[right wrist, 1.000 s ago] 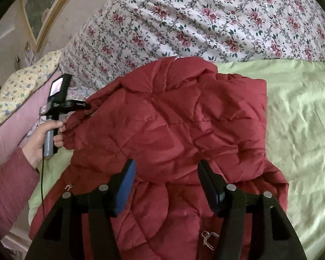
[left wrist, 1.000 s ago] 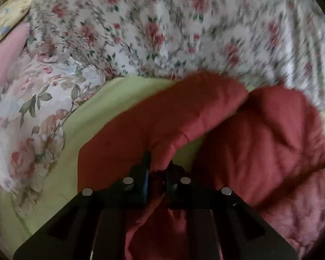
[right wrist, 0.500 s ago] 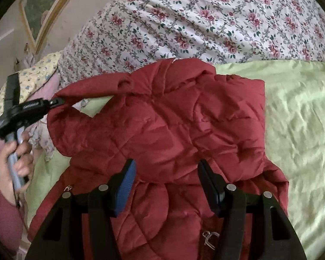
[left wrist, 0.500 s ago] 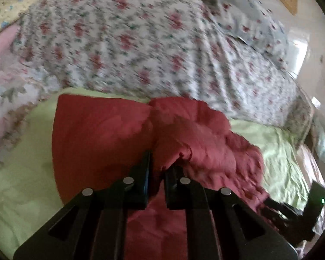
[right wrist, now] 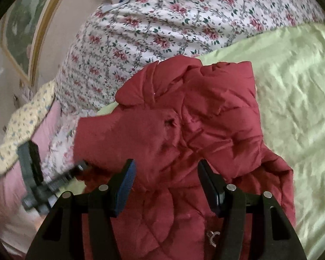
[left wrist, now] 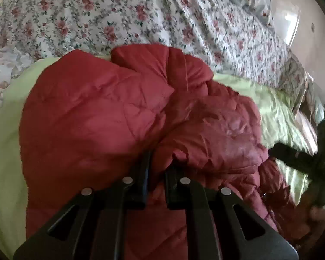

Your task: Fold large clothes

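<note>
I see a dark red quilted jacket on a pale lime-green sheet. Behind it, the duvet is white with pink roses and green leaves. My right gripper is black with 1 blue pad.

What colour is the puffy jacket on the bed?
The jacket is dark red, clearest in the right wrist view.
</note>
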The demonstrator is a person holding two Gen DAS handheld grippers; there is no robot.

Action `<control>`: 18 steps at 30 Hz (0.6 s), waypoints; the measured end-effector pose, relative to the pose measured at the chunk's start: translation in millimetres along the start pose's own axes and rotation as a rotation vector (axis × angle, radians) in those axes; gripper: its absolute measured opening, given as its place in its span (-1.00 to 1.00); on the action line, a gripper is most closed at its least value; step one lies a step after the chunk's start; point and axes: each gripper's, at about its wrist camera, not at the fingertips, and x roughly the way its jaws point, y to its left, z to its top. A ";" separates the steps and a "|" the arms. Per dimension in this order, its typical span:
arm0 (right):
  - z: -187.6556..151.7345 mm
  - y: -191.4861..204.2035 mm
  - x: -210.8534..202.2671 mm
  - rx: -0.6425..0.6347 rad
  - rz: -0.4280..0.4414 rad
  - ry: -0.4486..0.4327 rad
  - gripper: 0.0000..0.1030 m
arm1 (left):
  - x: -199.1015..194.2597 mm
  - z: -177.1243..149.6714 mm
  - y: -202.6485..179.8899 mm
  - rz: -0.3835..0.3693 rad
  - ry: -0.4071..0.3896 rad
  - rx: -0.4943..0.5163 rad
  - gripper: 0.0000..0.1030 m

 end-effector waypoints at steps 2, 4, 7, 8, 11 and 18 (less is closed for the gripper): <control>7.3 -3.9 6.0 0.034 0.017 0.009 0.20 | 5.0 -2.9 -1.5 -0.007 0.011 -0.006 -0.84; 13.7 -10.1 19.0 0.075 0.007 0.035 0.20 | 8.1 -2.9 -2.0 -0.015 0.016 -0.019 -0.84; 15.7 -22.5 44.9 0.158 0.017 0.090 0.20 | 9.7 -2.3 0.0 -0.028 0.018 -0.035 -0.84; 15.3 -23.8 50.8 0.169 0.031 0.101 0.20 | 10.3 -2.0 0.5 -0.031 0.019 -0.038 -0.84; 14.8 -22.5 64.6 0.185 0.072 0.121 -0.01 | 13.4 -2.2 -1.2 -0.027 0.026 -0.032 -0.82; 23.6 -6.1 47.6 0.119 0.017 0.057 -0.83 | 1.0 -7.0 2.3 -0.074 0.038 -0.005 0.02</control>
